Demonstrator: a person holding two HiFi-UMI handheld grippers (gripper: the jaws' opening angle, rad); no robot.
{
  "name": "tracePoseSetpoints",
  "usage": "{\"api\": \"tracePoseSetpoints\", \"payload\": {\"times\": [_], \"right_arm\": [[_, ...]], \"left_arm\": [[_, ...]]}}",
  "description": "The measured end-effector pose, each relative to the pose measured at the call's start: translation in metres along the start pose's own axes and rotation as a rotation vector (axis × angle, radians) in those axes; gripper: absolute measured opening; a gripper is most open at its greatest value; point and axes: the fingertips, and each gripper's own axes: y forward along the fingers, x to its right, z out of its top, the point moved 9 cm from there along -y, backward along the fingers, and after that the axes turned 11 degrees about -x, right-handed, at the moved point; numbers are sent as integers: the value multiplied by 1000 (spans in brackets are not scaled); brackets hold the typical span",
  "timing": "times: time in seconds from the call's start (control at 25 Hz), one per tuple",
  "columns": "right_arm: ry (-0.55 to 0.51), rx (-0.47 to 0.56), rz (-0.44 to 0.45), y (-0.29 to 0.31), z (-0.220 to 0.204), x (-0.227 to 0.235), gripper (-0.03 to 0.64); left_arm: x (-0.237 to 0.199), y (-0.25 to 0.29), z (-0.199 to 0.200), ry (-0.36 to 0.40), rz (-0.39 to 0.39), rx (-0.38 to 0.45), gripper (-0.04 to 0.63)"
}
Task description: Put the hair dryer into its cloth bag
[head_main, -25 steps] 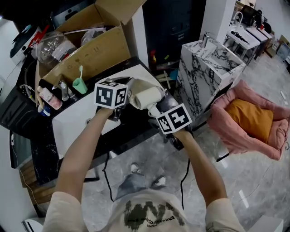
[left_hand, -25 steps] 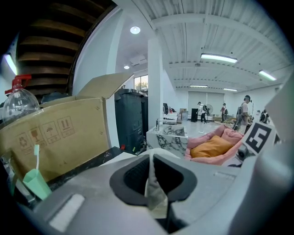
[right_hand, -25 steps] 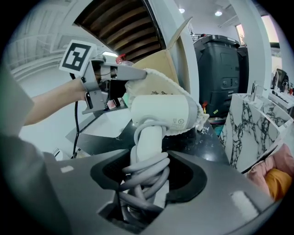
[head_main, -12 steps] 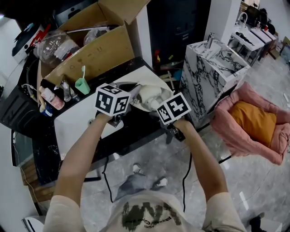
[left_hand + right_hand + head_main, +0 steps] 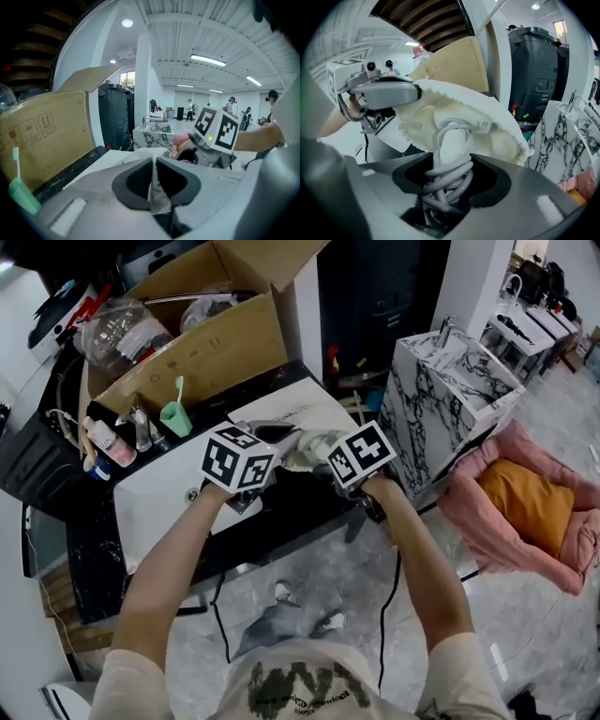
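The cream cloth bag (image 5: 305, 448) hangs between my two grippers above the white counter. My left gripper (image 5: 154, 177) is shut on a fold of the bag's rim (image 5: 158, 193). It also shows at the upper left of the right gripper view, pinching that rim. My right gripper (image 5: 447, 180) is shut on the white hair dryer's handle (image 5: 452, 138), which is wound with its grey cord (image 5: 443, 190). The bag (image 5: 459, 110) drapes over the dryer's head and hides it. In the head view the left gripper (image 5: 274, 441) and the right gripper (image 5: 323, 461) sit close together at the bag.
An open cardboard box (image 5: 187, 348) stands behind the white counter (image 5: 155, 498), with a green cup and toothbrush (image 5: 172, 416) and bottles (image 5: 103, 442) beside it. A marble-patterned cabinet (image 5: 441, 381) is at the right, a pink pet bed (image 5: 525, 512) beyond. A black cable (image 5: 389, 601) hangs below my right arm.
My right gripper has moved toward the left one with the dryer, and the bag now covers more of it. The left gripper has stayed in place, tilting a little.
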Motion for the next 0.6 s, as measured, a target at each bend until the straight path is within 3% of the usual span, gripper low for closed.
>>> {"api": "tracePoseSetpoints", "payload": {"times": [0.6], "right_arm": [[95,28,22,25,36,13,252]], "left_arm": [[-6,2,-10,-17,-81,11,29]]}}
